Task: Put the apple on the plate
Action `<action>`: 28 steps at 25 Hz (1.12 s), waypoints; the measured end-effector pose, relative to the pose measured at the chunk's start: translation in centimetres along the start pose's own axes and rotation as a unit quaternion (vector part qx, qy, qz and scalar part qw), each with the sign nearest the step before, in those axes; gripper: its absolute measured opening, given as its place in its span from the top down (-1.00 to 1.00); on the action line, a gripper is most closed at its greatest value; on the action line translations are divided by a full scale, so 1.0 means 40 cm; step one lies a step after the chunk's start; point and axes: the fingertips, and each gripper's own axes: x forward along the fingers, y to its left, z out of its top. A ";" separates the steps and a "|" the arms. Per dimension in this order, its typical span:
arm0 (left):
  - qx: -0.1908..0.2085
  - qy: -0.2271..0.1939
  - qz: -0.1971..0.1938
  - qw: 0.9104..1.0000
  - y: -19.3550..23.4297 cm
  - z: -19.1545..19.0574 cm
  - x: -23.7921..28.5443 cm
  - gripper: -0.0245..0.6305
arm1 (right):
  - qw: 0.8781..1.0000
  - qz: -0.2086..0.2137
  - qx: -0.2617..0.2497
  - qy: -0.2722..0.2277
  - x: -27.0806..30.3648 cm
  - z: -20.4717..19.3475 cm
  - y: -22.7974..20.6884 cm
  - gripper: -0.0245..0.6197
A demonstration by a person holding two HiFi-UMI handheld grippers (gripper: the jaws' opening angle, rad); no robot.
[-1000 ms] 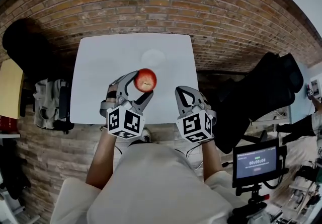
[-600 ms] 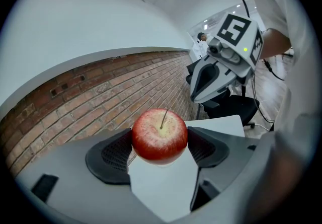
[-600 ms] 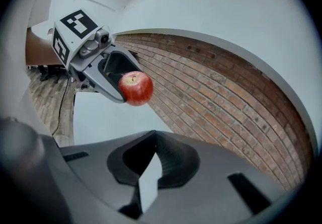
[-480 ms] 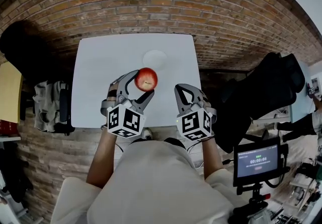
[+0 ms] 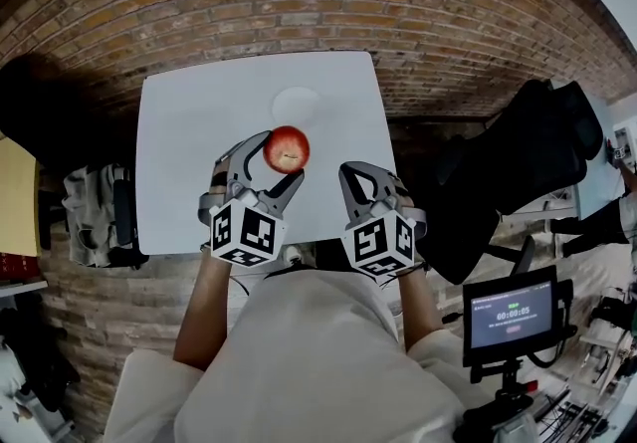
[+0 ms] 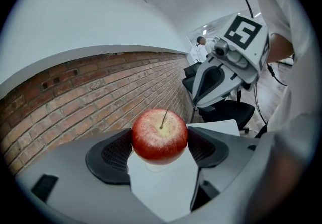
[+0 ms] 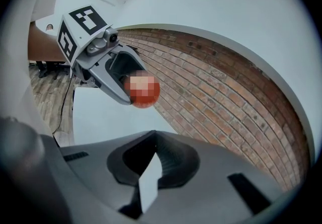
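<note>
A red apple (image 5: 287, 149) hangs above the white table (image 5: 179, 182), and my left gripper (image 5: 284, 158) is shut on it. In the left gripper view the apple (image 6: 160, 135) sits stem-up between the two dark pads (image 6: 111, 155). A white plate (image 5: 296, 104) lies flat on the table just beyond the apple, hard to pick out against the white top. My right gripper (image 5: 364, 188) hovers over the table's near right edge with nothing in it, jaws together. From the right gripper view the left gripper (image 7: 121, 79) and apple (image 7: 143, 90) show up to the left.
Brick (image 5: 318, 3) runs along the table's far side. A black chair (image 5: 518, 182) stands at the right, with a small monitor on a stand (image 5: 510, 317) nearer me. Grey and black gear (image 5: 95, 207) sits off the table's left edge.
The left gripper still holds the apple at about the same distance from the plate. Both grippers and the table have shifted slightly up and left in the head view.
</note>
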 end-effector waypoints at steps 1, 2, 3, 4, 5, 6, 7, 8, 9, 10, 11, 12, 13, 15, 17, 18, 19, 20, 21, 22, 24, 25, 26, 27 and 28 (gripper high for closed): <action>-0.003 0.000 -0.001 1.000 0.001 -0.007 0.009 -0.16 | 1.000 0.003 0.000 0.001 0.009 -0.006 0.005 0.92; -0.004 0.001 -0.001 1.000 0.002 -0.014 0.020 -0.15 | 1.000 0.006 -0.001 0.002 0.020 -0.013 0.007 0.92; -0.004 0.002 -0.001 1.000 0.005 -0.019 0.032 -0.15 | 1.000 0.008 -0.002 0.002 0.032 -0.019 0.008 0.92; -0.004 0.003 -0.001 1.000 0.009 -0.023 0.043 -0.15 | 1.000 0.010 -0.004 0.002 0.042 -0.023 0.006 0.92; -0.004 0.004 -0.001 1.000 0.015 -0.025 0.054 -0.16 | 1.000 0.011 -0.005 0.002 0.052 -0.025 0.004 0.92; -0.005 0.004 -0.002 1.000 0.020 -0.026 0.062 -0.16 | 1.000 0.012 -0.006 0.003 0.061 -0.025 0.000 0.92; -0.006 0.005 -0.004 1.000 0.023 -0.027 0.069 -0.16 | 1.000 0.013 -0.006 0.004 0.068 -0.025 -0.002 0.92; -0.006 0.005 -0.006 1.000 0.027 -0.029 0.075 -0.16 | 1.000 0.014 -0.006 0.004 0.075 -0.025 -0.005 0.92; -0.007 0.006 -0.008 1.000 0.030 -0.032 0.083 -0.16 | 1.000 0.014 -0.006 0.005 0.083 -0.026 -0.009 0.92; -0.007 0.008 -0.010 1.000 0.034 -0.035 0.097 -0.16 | 1.000 0.015 -0.004 0.006 0.093 -0.029 -0.017 0.92; -0.009 0.010 -0.013 1.000 0.039 -0.038 0.117 -0.16 | 1.000 0.016 -0.002 0.008 0.106 -0.038 -0.028 0.92; -0.012 0.012 -0.017 1.000 0.044 -0.041 0.146 -0.16 | 1.000 0.019 0.000 0.011 0.124 -0.052 -0.044 0.92; -0.016 0.014 -0.022 1.000 0.048 -0.045 0.181 -0.16 | 1.000 0.022 0.003 0.015 0.145 -0.071 -0.062 0.92; -0.022 0.017 -0.033 0.999 0.055 -0.055 0.247 -0.16 | 0.999 0.029 0.007 0.024 0.186 -0.104 -0.094 0.92; -0.021 0.017 -0.039 0.999 0.061 -0.065 0.276 -0.16 | 0.999 0.033 0.007 0.029 0.207 -0.113 -0.105 0.92; -0.019 0.018 -0.041 0.999 0.063 -0.071 0.277 -0.16 | 0.999 0.034 0.007 0.029 0.210 -0.110 -0.103 0.92; -0.018 0.020 -0.041 0.999 0.065 -0.077 0.275 -0.15 | 0.999 0.036 0.007 0.029 0.211 -0.106 -0.099 0.92; -0.018 0.022 -0.041 0.999 0.067 -0.083 0.274 -0.16 | 0.999 0.037 0.008 0.029 0.211 -0.102 -0.095 0.92; -0.018 0.024 -0.041 0.999 0.069 -0.088 0.273 -0.15 | 0.999 0.037 0.008 0.029 0.211 -0.100 -0.092 0.92; -0.019 0.025 -0.041 0.999 0.071 -0.091 0.273 -0.15 | 0.999 0.038 0.008 0.028 0.212 -0.099 -0.090 0.92; -0.021 0.025 -0.041 0.999 0.073 -0.096 0.277 -0.16 | 0.999 0.040 0.006 0.030 0.214 -0.099 -0.087 0.92; -0.023 0.025 -0.042 0.999 0.074 -0.098 0.279 -0.16 | 0.999 0.041 0.005 0.031 0.215 -0.099 -0.086 0.92; -0.025 0.026 -0.043 0.998 0.075 -0.102 0.281 -0.15 | 0.999 0.042 0.004 0.032 0.217 -0.098 -0.084 0.92; -0.026 0.027 -0.044 0.998 0.076 -0.106 0.284 -0.16 | 0.999 0.043 0.003 0.032 0.219 -0.097 -0.081 0.92; -0.027 0.028 -0.045 0.998 0.077 -0.111 0.286 -0.15 | 0.998 0.045 0.002 0.032 0.221 -0.095 -0.078 0.92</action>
